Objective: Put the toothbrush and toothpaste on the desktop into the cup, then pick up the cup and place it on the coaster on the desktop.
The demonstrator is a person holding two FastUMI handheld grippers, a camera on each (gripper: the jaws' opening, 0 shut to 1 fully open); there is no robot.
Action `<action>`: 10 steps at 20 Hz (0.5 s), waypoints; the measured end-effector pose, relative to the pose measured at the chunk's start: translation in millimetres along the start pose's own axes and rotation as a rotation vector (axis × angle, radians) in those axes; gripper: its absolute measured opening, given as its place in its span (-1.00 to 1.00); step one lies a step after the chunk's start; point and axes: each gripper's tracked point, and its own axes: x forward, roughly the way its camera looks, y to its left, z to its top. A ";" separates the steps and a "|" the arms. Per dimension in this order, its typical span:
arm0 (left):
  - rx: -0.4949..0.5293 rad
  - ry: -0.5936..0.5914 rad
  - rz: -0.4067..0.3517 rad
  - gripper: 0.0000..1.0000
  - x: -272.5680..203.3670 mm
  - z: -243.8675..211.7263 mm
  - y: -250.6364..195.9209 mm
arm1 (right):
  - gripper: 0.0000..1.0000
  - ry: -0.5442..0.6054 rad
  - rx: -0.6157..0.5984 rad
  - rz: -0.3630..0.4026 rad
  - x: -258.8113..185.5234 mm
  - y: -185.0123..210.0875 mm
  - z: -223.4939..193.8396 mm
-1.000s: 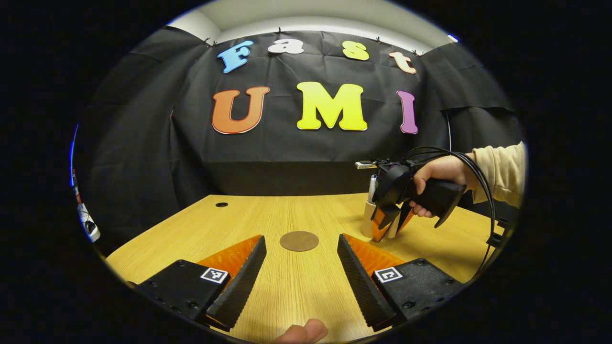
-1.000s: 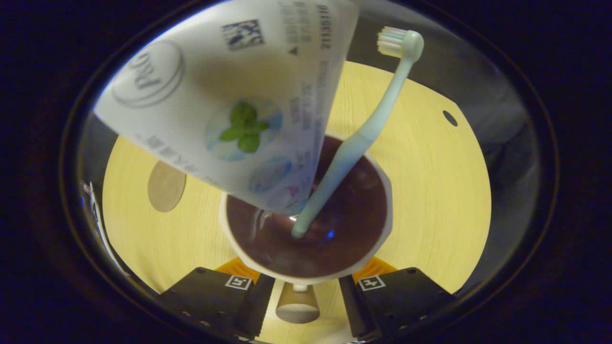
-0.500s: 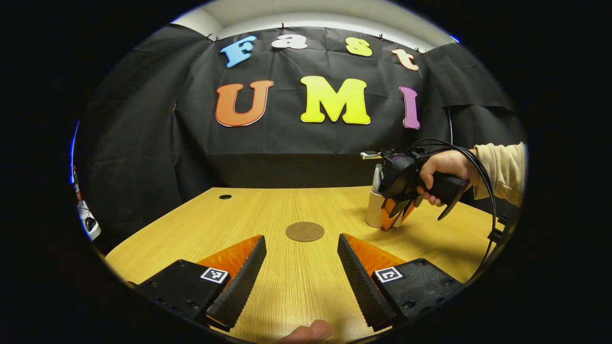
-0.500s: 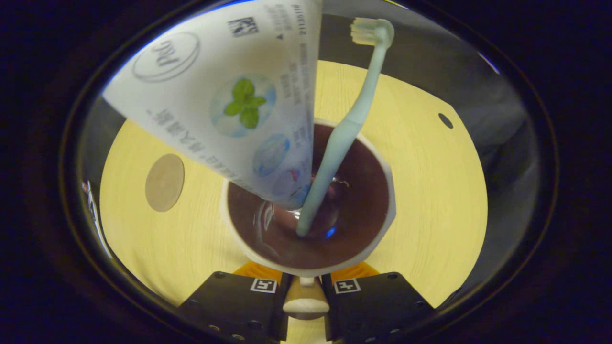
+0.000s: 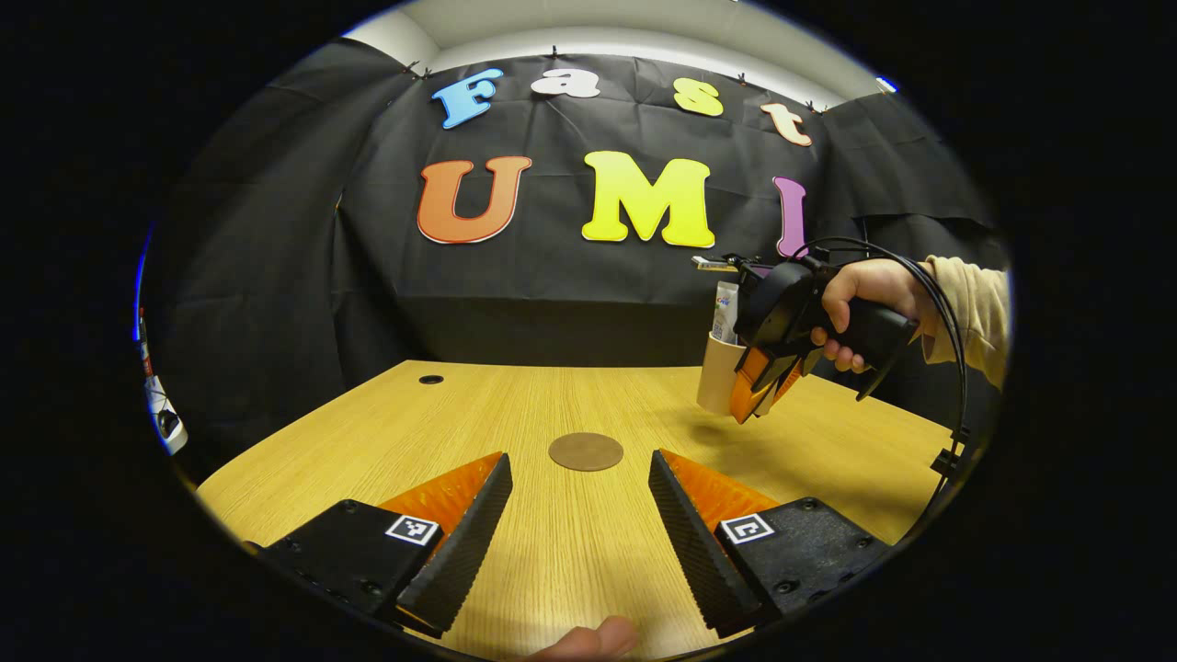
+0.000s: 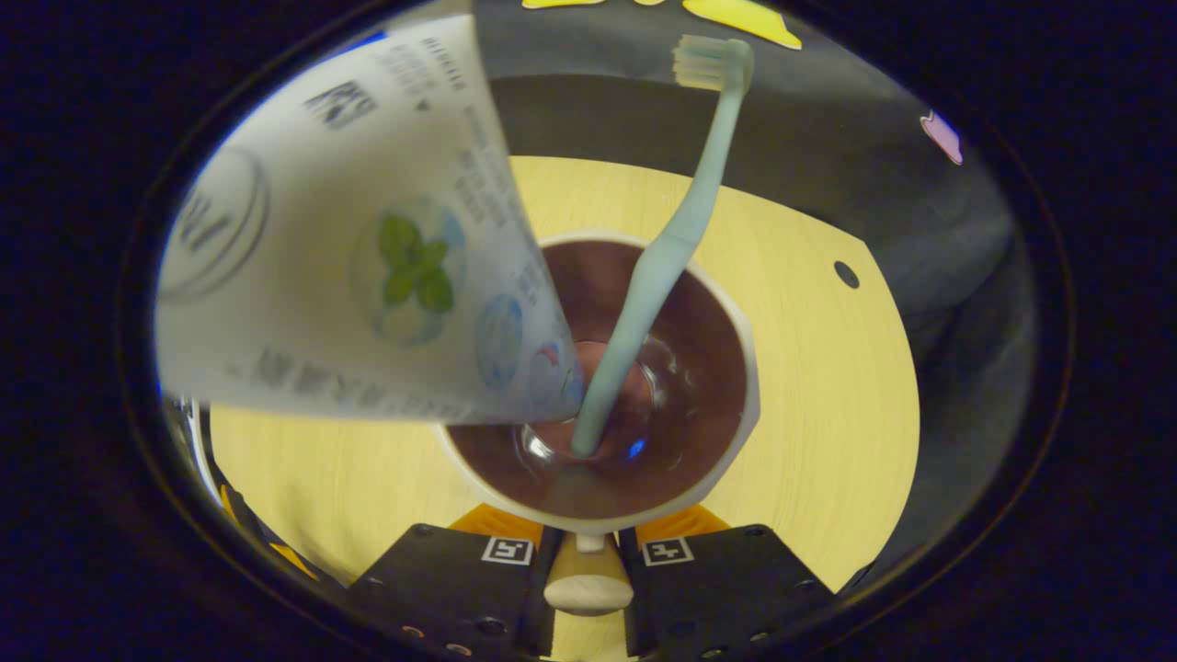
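Over a wooden desk [image 5: 515, 405], the left gripper [image 5: 579, 515] is hovering with its fingers spread wide and nothing between them, one round coaster [image 5: 586, 451] lying just ahead of its tips. To the right, a hand [image 5: 860, 303] is holding the right gripper [image 5: 761, 391], which is pinching the handle [image 6: 588, 588] of one cup [image 5: 717, 377] and holding it clear above the desk, beyond and to the right of the coaster. Inside the cup are standing one toothbrush [image 6: 662, 267] and one toothpaste tube [image 6: 368, 267].

Toothbrush [image 6: 676, 248] and toothpaste [image 6: 368, 267] in cup [image 5: 715, 379]; cup above surface [image 5: 515, 405], right of coaster [image 5: 586, 451].
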 end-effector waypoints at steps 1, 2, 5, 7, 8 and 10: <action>0.001 0.000 0.002 0.91 -1.8 -0.4 2.9 | -0.46 0.001 -0.013 0.008 -0.4 3.7 0.7; 0.004 0.001 0.003 0.91 -3.2 -1.0 5.0 | -0.46 -0.001 -0.023 0.017 -1.3 6.3 1.6; -0.005 -0.007 0.010 0.91 -10.5 -2.7 14.0 | -0.46 0.008 -0.081 0.029 -3.3 28.0 4.8; -0.014 -0.007 0.014 0.91 -13.4 -4.9 18.5 | -0.46 0.021 -0.115 0.048 -1.6 48.9 5.7; -0.012 -0.005 0.018 0.91 -15.4 -6.4 21.6 | -0.46 0.027 -0.126 0.062 1.8 57.0 5.0; -0.013 -0.002 0.030 0.91 -19.8 -8.8 28.2 | -0.46 0.040 -0.147 0.088 8.1 68.8 5.0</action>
